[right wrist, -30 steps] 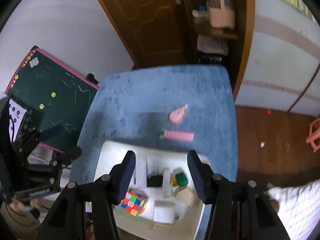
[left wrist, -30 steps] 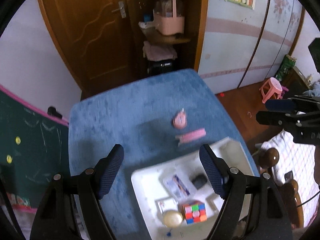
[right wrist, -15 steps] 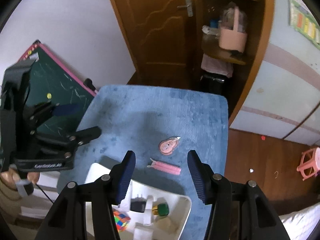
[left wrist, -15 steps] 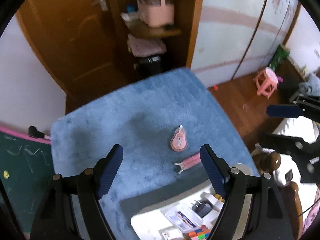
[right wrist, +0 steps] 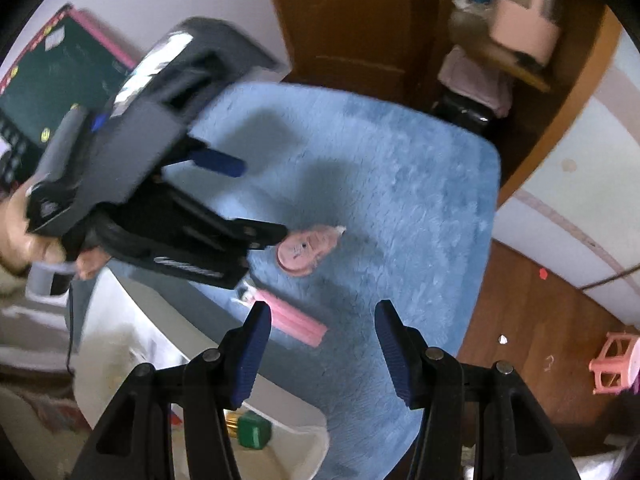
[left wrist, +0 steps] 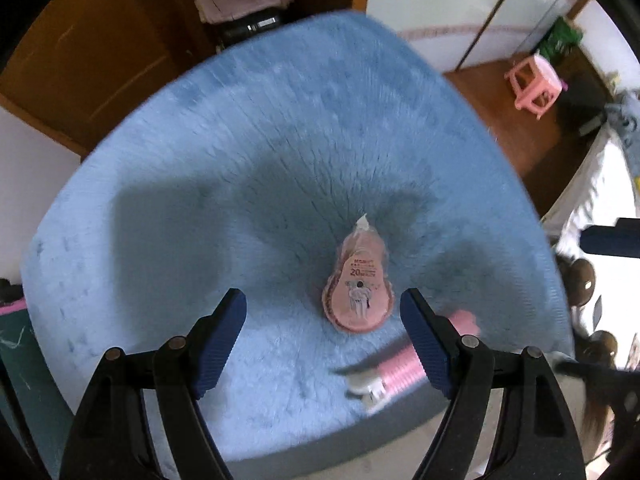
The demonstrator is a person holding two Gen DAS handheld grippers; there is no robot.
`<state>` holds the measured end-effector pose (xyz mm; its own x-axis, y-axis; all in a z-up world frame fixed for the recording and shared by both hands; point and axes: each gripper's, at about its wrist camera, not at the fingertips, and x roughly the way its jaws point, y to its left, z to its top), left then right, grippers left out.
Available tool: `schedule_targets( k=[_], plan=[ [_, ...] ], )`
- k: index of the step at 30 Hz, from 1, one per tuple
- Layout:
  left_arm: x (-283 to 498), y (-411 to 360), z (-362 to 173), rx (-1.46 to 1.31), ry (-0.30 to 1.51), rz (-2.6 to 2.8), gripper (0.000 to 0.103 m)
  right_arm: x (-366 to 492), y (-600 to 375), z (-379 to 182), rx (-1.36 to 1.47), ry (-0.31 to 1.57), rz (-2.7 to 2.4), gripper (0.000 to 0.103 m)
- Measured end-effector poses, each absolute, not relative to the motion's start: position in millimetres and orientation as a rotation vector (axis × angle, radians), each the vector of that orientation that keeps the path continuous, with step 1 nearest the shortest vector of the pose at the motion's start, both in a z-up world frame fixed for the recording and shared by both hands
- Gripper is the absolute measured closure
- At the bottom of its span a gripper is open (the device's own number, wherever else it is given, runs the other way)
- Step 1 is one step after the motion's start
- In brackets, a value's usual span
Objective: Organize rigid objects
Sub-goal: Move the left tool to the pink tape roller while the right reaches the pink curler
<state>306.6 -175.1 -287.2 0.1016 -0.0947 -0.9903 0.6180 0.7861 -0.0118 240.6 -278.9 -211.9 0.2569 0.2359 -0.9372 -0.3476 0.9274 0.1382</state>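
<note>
One correction tape [left wrist: 357, 294] between left tool [left wrist: 323, 334] fingers.

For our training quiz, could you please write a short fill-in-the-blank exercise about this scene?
1. The pink correction tape lies on a fluffy ____ mat.
2. The left gripper has its jaws ____, with nothing held.
3. The green block sits in the ____ tray.
4. The stool on the wooden floor is ____.

Missing words: blue; open; white; pink
</note>
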Motion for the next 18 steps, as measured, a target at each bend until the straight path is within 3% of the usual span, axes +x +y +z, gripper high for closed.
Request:
schedule_targets(
  k=[14,15,16,18],
  plan=[
    [302,-178,-326,0.456,1.394,-0.608,0.024,243,-258,-263,-0.234,1.324,0.580,0.048],
    [301,-176,-325,0.458,1.386,-0.609,0.031,243,-256,-266,-0.240,1.327,0.592,0.048],
    [301,-173,-324,0.452,1.379,-0.612,0.045,242,-254,-268,-0.246,1.327,0.605,0.048],
    [306,-160,-319,0.432,1.366,-0.601,0.049,241,-249,-270,-0.264,1.322,0.628,0.048]
  ],
)
